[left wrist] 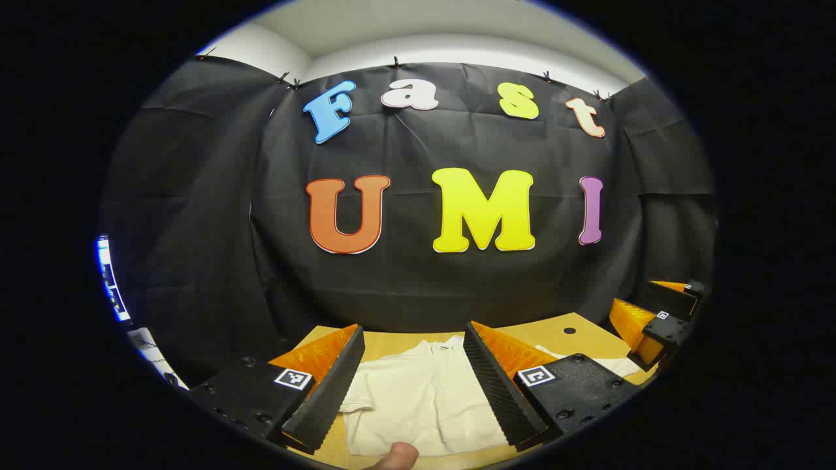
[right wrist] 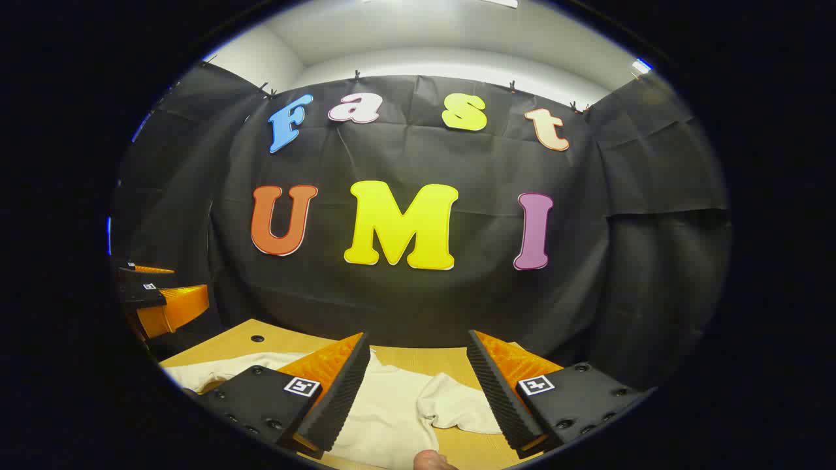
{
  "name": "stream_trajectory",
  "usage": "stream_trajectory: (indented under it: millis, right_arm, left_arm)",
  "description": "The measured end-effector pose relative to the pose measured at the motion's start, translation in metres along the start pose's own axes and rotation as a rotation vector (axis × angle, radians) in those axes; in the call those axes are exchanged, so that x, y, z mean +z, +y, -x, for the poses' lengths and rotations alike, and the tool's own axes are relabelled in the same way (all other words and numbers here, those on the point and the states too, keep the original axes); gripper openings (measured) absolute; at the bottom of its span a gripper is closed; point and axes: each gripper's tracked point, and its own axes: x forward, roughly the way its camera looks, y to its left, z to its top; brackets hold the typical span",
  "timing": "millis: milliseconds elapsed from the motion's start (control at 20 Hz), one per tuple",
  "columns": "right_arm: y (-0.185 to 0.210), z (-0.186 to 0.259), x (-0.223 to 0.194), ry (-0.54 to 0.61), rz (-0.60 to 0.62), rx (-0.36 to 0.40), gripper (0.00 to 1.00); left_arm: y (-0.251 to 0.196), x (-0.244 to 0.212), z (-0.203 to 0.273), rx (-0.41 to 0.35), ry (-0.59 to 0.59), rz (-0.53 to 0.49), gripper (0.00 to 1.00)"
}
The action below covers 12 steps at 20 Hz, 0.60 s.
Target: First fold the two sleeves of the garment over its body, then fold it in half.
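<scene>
A cream short-sleeved shirt lies flat on the wooden table, collar toward the booth's back wall. My left gripper hovers open above its body, nothing between the fingers. In the right gripper view the same shirt spreads below my right gripper, which is open too. One sleeve lies rumpled between its fingers, and the other side stretches off to the left. The right gripper shows at the right edge of the left gripper view, the left gripper at the left edge of the right gripper view.
The black cloth wall closes the table's far side close behind the shirt. A small round hole sits in the tabletop near the back. A fingertip pokes in at the bottom of the left gripper view.
</scene>
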Motion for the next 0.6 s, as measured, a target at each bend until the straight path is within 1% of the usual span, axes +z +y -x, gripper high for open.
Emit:
stream_trajectory:
  millis: [50,150,600]
  right_arm:
    - [-0.002,-0.001,-0.001,0.001,-0.006,-0.006,0.94]
    - [-0.004,-0.005,-0.002,0.002,-0.006,-0.007,0.94]
    - [-0.021,-0.008,0.003,-0.015,-0.005,-0.009,0.94]
  left_arm:
    - [-0.002,-0.001,-0.002,0.0,0.006,0.003,0.98]
    - [-0.004,-0.005,-0.005,0.004,0.017,-0.005,0.98]
    - [-0.027,0.002,-0.011,-0.034,-0.002,-0.009,0.98]
